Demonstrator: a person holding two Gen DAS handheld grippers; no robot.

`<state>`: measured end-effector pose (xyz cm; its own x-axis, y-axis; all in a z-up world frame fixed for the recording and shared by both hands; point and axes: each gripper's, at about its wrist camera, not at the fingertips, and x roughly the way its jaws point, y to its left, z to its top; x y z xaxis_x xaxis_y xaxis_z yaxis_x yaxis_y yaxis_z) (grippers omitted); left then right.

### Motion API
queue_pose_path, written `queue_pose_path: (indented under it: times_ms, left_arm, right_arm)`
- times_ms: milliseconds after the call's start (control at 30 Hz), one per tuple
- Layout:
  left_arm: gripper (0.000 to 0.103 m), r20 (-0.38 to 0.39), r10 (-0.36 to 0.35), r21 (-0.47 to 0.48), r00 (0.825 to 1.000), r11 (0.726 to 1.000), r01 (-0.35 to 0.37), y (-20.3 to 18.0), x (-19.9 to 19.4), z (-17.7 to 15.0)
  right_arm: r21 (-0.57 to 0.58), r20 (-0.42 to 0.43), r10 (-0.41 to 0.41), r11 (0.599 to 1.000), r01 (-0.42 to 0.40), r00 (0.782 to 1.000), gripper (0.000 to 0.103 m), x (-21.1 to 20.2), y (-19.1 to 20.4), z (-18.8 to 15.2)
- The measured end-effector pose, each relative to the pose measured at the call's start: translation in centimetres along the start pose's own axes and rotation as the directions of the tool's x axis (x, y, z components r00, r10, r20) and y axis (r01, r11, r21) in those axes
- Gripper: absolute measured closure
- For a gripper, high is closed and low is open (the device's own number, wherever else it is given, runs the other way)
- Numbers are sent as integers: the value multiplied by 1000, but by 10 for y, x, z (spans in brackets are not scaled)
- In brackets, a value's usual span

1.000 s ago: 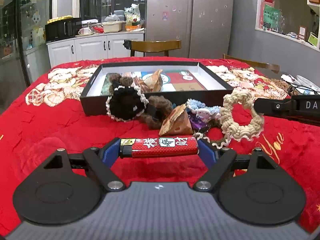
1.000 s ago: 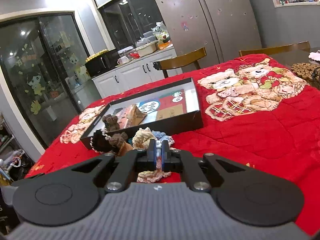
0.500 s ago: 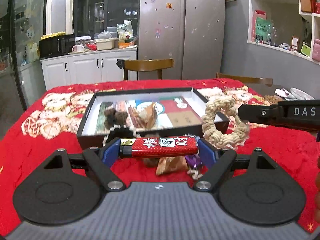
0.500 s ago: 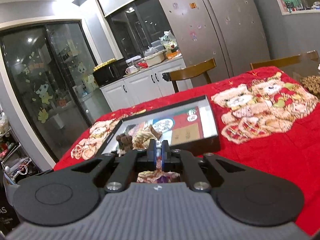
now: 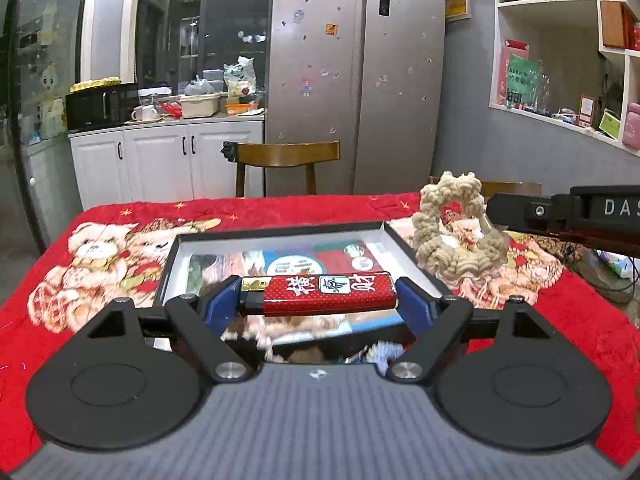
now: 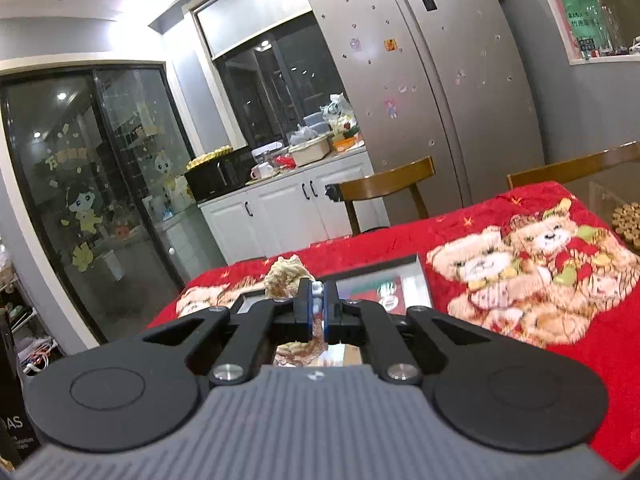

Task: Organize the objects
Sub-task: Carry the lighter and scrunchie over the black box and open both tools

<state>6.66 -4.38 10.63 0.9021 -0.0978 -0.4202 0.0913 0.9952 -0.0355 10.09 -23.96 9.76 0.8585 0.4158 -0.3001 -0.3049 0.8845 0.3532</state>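
My left gripper (image 5: 320,300) is shut on a red lighter (image 5: 320,294) held crosswise, in the air over the near edge of the black shallow box (image 5: 416,256). My right gripper (image 6: 317,308) is shut on a cream braided rope ring (image 6: 286,276), which hangs from it; in the left wrist view the ring (image 5: 456,256) hangs above the box's right side, from the right gripper's arm (image 5: 568,216). The box (image 6: 422,280) has a white inner wall and printed cards on its floor. Blurred knitted items show below my left fingers.
A red bear-print blanket (image 5: 100,248) covers the table. Two wooden chairs (image 5: 288,156) stand at the far side, with a fridge and white cabinets behind. A round woven coaster (image 6: 628,224) lies at the table's right edge.
Both grippers have risen and moved forward toward the box. The rope ring has been lifted off the table and now hangs over the box's right side. The lighter stays gripped.
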Motion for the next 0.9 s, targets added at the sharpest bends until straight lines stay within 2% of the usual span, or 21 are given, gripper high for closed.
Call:
queue_pose_path:
  times_ms: [100,300,633,900]
  left_arm:
    - [18,-11,-44,-9,999,999,44,1,11,10]
    - [18,-46,-77,-25,996,997,76,2,40,25]
    - [18,-107,-105,-52,989,994,100,-1,103,37]
    - [18,-144,-90,-59,985,995,82,-5,150,34]
  right_arm:
    - [7,6,-9,1000,9,1000,97,7,-4,10]
    - [19,-5,-40,999,40,999,97,27,-15,21]
    - [43,-58,-66,997,68,996,97,75,-37,30]
    - [61,-115,-84,994,92,990,97,118,-59,25]
